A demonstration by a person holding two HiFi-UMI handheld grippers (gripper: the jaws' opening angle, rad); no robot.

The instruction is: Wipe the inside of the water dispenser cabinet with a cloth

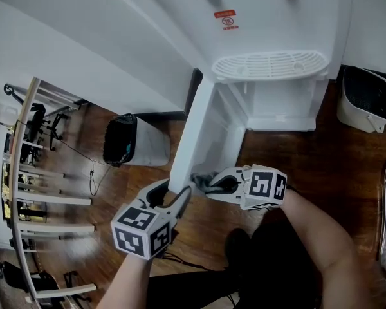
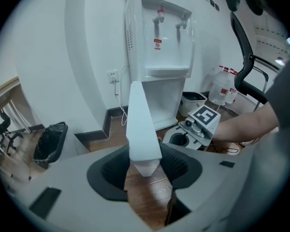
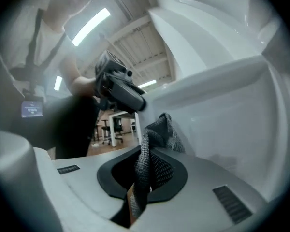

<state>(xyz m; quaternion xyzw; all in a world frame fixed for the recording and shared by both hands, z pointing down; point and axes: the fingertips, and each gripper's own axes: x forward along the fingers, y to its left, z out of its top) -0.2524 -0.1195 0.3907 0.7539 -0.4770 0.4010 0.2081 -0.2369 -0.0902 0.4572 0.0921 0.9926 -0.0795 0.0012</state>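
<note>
The white water dispenser (image 1: 270, 63) stands against the wall with its lower cabinet (image 1: 280, 105) open. Its cabinet door (image 1: 196, 134) swings out toward me. My left gripper (image 1: 171, 196) is closed across the door's free edge near the bottom corner; in the left gripper view the door (image 2: 141, 124) fills the gap between the jaws of that gripper (image 2: 145, 164). My right gripper (image 1: 209, 185) is shut on a dark grey cloth (image 1: 203, 181), held close against the door's inner face. In the right gripper view the cloth (image 3: 154, 141) sticks up from the shut gripper (image 3: 144, 174).
A bin with a black bag (image 1: 124, 140) stands left of the door. A white slotted basket (image 1: 367, 98) sits right of the dispenser. Water bottles (image 2: 223, 88), a white pail (image 2: 193, 102) and an office chair (image 2: 246, 57) stand beside the dispenser. A cable (image 1: 90, 172) trails over the wooden floor.
</note>
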